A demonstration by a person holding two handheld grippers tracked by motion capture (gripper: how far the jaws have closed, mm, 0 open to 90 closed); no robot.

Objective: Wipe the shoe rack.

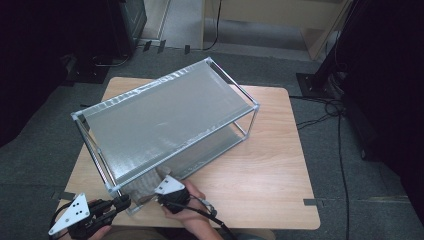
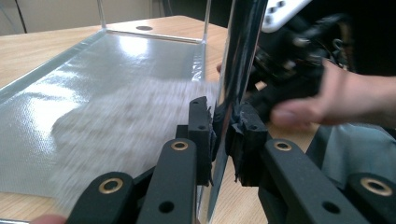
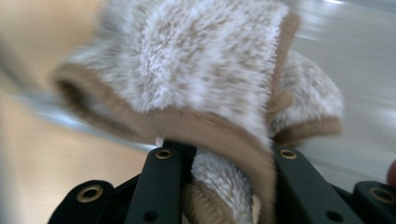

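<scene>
The fleecy cloth [image 3: 196, 88], white pile with tan edging, hangs bunched and blurred from the right gripper [image 3: 224, 158], its fingers clamped on a fold; its long axis is hard to make out; it lies on the lower shelf of the metal-framed rack [image 1: 165, 120]; the left gripper [image 2: 223, 135] pinches the rack's near corner post [image 2: 236, 70]; rack's long axis runs diagonally across the bench [image 1: 270, 170].
</scene>
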